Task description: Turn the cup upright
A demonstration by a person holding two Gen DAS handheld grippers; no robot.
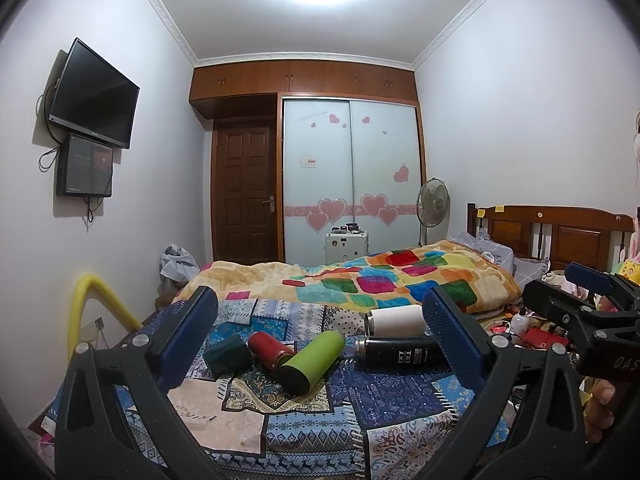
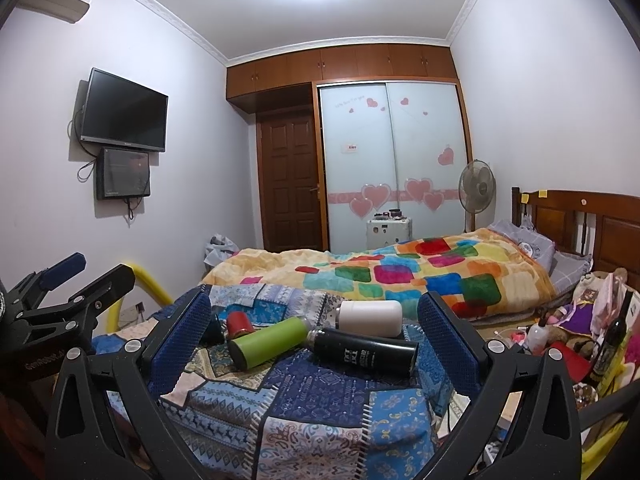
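Several cups lie on their sides on the patchwork bedspread (image 1: pixel 304 432): a green one (image 1: pixel 312 362) (image 2: pixel 268 340), a red one (image 1: pixel 270 350) (image 2: pixel 239 323), a dark teal one (image 1: pixel 228 354), a black one with white lettering (image 1: pixel 400 354) (image 2: pixel 364 350), and a white one (image 1: pixel 396 320) (image 2: pixel 370 317). My left gripper (image 1: pixel 320 340) is open and empty, held above the bed in front of the cups. My right gripper (image 2: pixel 316 332) is open and empty, also short of the cups. Each gripper shows at the edge of the other's view.
A colourful blanket (image 1: pixel 380 280) lies bunched behind the cups. Clutter, a dark bottle (image 2: pixel 612 340) and toys sit at the right by the wooden headboard (image 2: pixel 580 220). A yellow tube (image 1: pixel 88 308) curves at the bed's left edge. A fan (image 1: pixel 432 204) stands by the wardrobe.
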